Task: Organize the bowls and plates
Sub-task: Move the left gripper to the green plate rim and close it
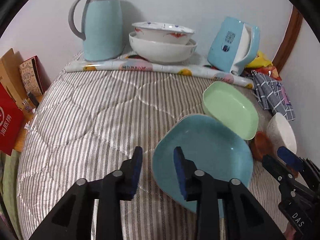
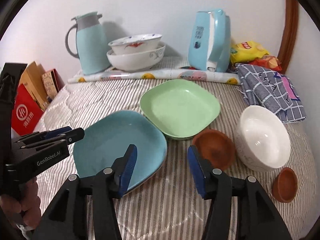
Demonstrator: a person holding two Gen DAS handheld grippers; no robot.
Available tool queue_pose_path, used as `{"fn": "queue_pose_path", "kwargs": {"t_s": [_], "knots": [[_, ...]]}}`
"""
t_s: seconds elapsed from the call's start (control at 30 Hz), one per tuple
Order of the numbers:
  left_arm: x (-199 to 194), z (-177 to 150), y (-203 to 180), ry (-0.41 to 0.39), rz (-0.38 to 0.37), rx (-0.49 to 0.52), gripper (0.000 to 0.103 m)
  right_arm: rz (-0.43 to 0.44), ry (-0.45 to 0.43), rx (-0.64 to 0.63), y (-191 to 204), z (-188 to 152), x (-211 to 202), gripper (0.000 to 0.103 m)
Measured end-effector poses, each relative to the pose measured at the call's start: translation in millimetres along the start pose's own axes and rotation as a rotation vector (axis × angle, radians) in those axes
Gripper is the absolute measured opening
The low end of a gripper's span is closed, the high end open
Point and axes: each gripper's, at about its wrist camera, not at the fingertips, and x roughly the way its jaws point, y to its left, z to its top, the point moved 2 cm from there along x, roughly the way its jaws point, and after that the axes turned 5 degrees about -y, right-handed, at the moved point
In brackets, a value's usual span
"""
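A blue square plate [image 2: 118,140] lies on the striped cloth, its far corner against a green square plate [image 2: 180,108]. To the right are a brown bowl [image 2: 215,149], a white bowl [image 2: 264,138] and a small brown bowl [image 2: 285,185]. My left gripper [image 1: 158,160] is open, its jaws straddling the blue plate's [image 1: 204,150] left edge; it also shows in the right wrist view [image 2: 66,133]. My right gripper [image 2: 162,166] is open and empty, its left finger over the blue plate's near right edge. The green plate [image 1: 230,108] and white bowl [image 1: 284,132] show in the left wrist view.
Two stacked white bowls [image 2: 136,54], a blue thermos jug [image 2: 90,42] and a blue kettle-like appliance [image 2: 210,42] stand at the back by the wall. A checked cloth [image 2: 272,92] and snack bags [image 2: 250,50] lie at right. Red boxes [image 2: 26,110] stand at left.
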Motion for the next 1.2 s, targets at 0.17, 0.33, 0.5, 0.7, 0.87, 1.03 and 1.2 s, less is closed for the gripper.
{"fn": "queue_pose_path", "kwargs": {"t_s": [0.17, 0.33, 0.5, 0.7, 0.87, 1.03, 1.2], "knots": [[-17, 8, -9, -0.052, -0.014, -0.01, 0.045, -0.042, -0.027, 0.027, -19, 7, -16, 0.053], [-26, 19, -23, -0.086, -0.012, -0.004, 0.045, -0.064, -0.049, 0.057, -39, 19, -27, 0.053], [-25, 31, -39, -0.082, -0.026, 0.02, 0.045, -0.054, -0.056, 0.044, -51, 32, -30, 0.053], [-12, 44, -52, -0.053, -0.033, 0.022, 0.045, -0.037, -0.026, 0.078, -70, 44, -24, 0.053], [2, 53, -60, -0.041, -0.037, 0.028, 0.045, -0.045, -0.03, 0.074, -80, 52, -12, 0.053], [19, 62, -62, -0.017, -0.049, 0.001, 0.045, -0.045, -0.02, 0.071, -87, 62, 8, 0.053], [36, 67, -64, -0.008, -0.024, 0.021, 0.045, -0.069, -0.001, 0.067, -93, 67, 31, 0.053]]}}
